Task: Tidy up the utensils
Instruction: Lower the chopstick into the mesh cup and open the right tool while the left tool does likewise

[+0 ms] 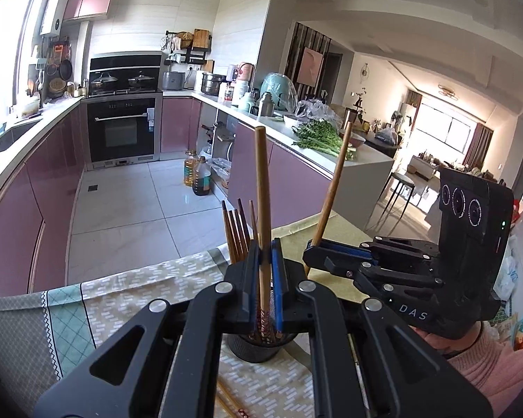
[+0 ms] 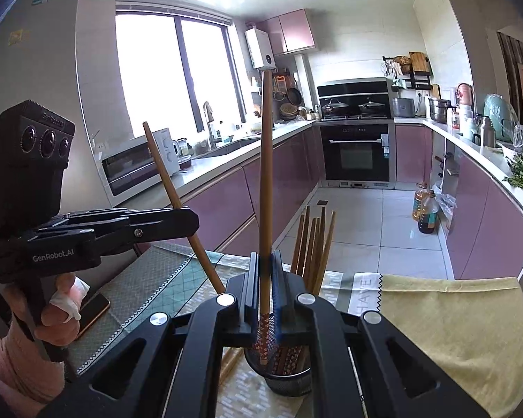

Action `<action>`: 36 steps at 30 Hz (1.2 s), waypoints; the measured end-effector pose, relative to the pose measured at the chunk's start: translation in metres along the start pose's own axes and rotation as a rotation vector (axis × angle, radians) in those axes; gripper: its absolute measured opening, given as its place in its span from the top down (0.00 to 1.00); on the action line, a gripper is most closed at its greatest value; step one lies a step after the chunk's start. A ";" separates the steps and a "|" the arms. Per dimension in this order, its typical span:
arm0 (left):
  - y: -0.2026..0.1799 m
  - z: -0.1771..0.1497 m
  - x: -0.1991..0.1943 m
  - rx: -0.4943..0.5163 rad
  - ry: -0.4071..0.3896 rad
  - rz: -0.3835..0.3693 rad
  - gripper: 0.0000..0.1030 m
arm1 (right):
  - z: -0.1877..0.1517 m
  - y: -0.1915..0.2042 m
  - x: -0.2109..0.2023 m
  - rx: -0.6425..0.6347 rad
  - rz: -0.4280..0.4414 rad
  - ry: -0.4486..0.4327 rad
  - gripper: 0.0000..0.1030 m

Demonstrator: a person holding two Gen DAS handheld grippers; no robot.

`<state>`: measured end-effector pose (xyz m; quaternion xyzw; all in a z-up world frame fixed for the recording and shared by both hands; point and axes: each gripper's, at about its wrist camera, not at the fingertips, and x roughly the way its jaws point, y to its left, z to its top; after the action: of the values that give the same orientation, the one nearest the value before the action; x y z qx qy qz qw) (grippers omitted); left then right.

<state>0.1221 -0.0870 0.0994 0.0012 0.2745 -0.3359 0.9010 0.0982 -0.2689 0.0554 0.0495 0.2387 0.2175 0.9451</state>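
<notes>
My left gripper (image 1: 265,261) is shut on a wooden chopstick (image 1: 262,188) held upright, its patterned end down in a black mesh holder (image 1: 258,348). Several chopsticks (image 1: 239,233) stand in the holder. My right gripper (image 2: 265,268) is shut on another upright chopstick (image 2: 265,174), its patterned end inside the same holder (image 2: 289,381), beside several standing chopsticks (image 2: 313,244). Each gripper shows in the other's view: the right gripper (image 1: 312,256) at right, the left gripper (image 2: 191,221) at left. The holder stands on a patterned tablecloth (image 1: 122,296).
More chopsticks (image 1: 228,402) lie on the cloth in front of the holder. A phone (image 2: 94,311) lies on the table at left. A yellow cloth (image 2: 453,317) covers the right side. Behind are a kitchen floor, pink cabinets and an oven.
</notes>
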 end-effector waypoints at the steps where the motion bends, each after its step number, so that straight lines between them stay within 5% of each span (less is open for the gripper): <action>1: -0.001 0.000 0.002 0.003 0.007 0.001 0.93 | 0.000 -0.001 0.002 0.001 -0.002 0.003 0.95; 36: 0.020 -0.028 0.070 0.004 0.218 0.025 0.93 | -0.029 -0.017 0.058 0.066 -0.029 0.199 0.94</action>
<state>0.1638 -0.1089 0.0377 0.0429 0.3701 -0.3229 0.8700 0.1373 -0.2593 0.0010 0.0556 0.3391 0.1997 0.9176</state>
